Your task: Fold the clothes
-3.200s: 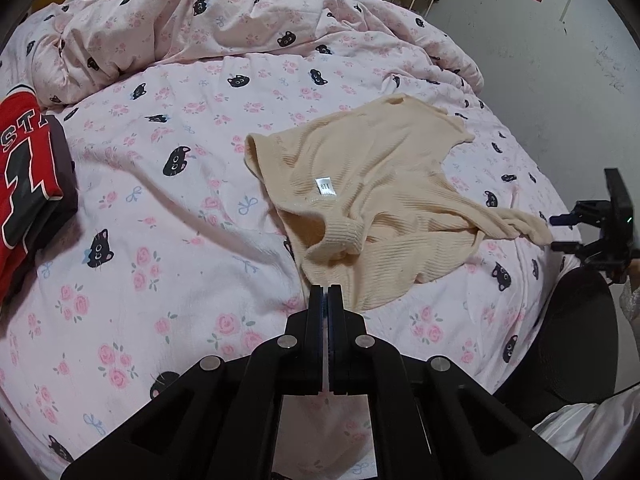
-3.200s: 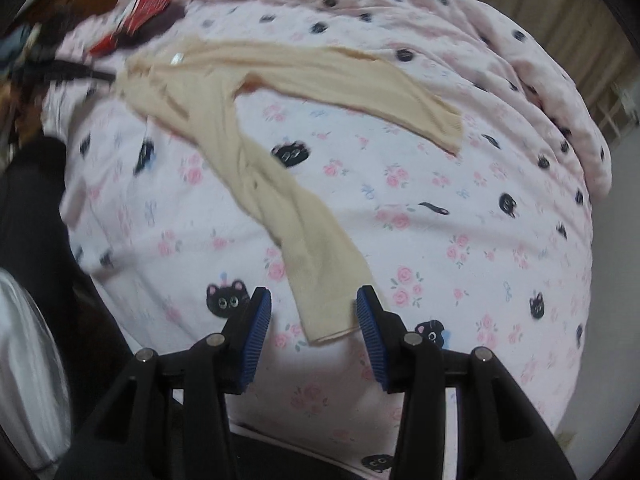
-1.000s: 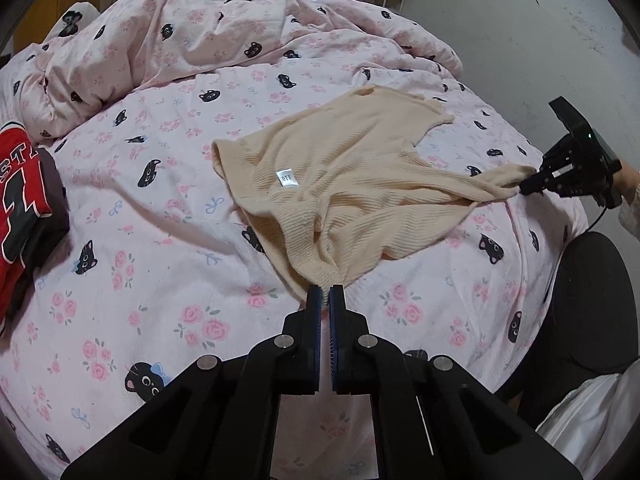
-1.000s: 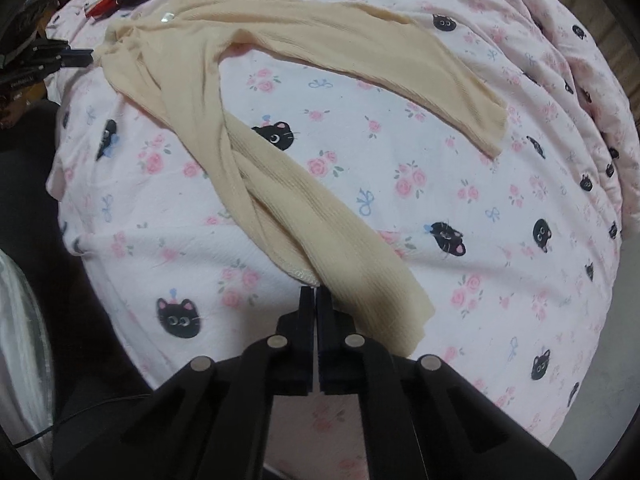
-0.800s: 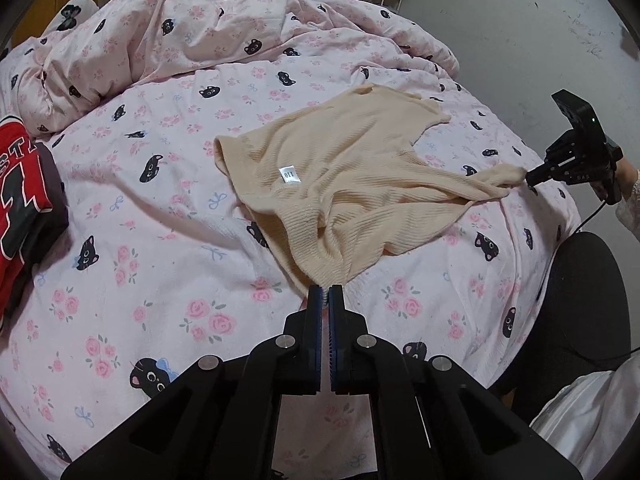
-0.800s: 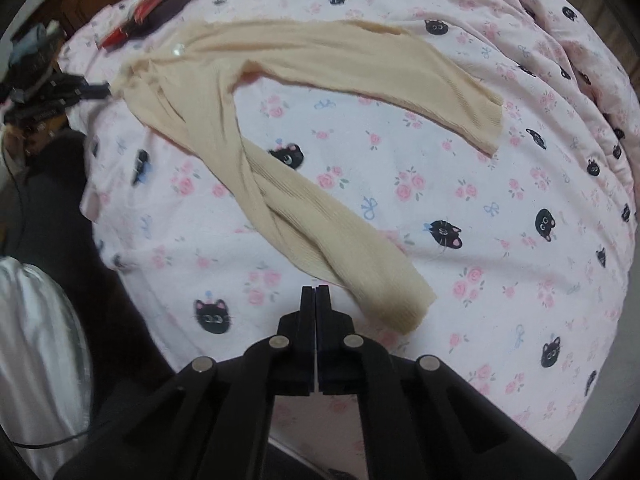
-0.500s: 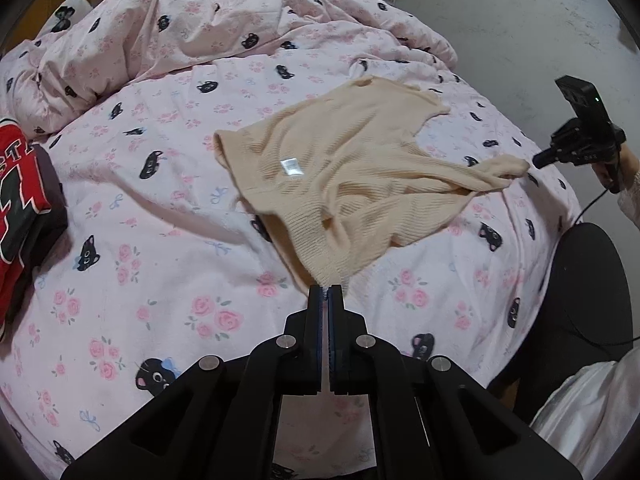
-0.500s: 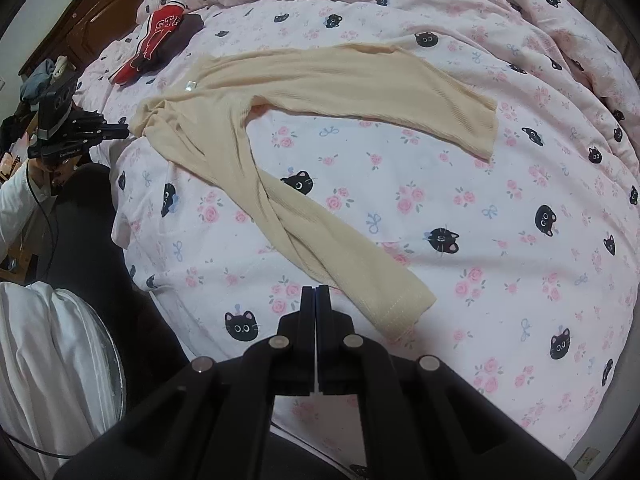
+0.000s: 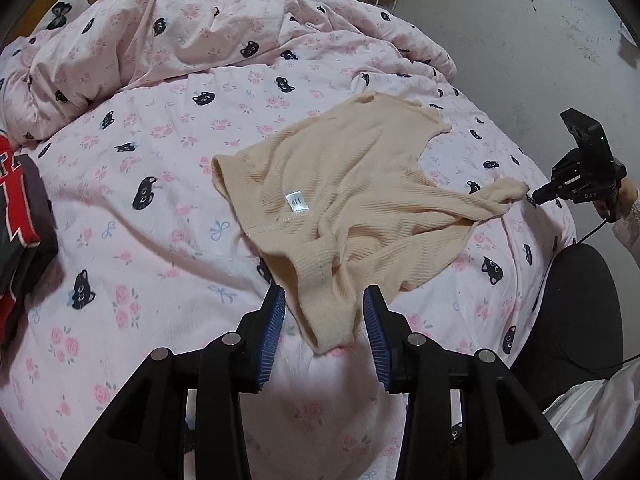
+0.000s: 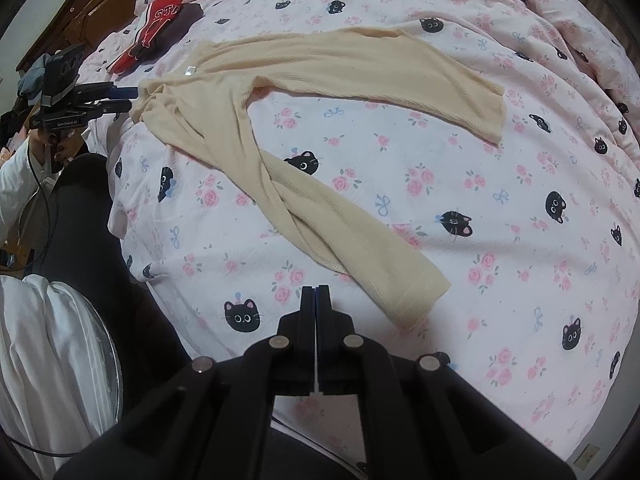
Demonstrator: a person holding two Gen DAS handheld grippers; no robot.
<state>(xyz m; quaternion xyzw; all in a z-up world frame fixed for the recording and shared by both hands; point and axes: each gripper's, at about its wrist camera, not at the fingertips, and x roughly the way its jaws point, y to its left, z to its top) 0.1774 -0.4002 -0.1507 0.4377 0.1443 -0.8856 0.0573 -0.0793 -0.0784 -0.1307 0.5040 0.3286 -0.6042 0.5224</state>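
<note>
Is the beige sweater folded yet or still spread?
Spread, not folded: the beige sweater lies open on the bed, sleeves splayed apart, one twisted.

The white tag (image 9: 295, 202) on the cream sweater (image 9: 360, 184) reads 110.

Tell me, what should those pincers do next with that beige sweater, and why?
Probably close the left gripper on the sleeve cuff: its jaws are opening with the cuff between the pads, not yet pinched. The beige sweater lies unfolded; the right gripper is shut and empty.
</note>
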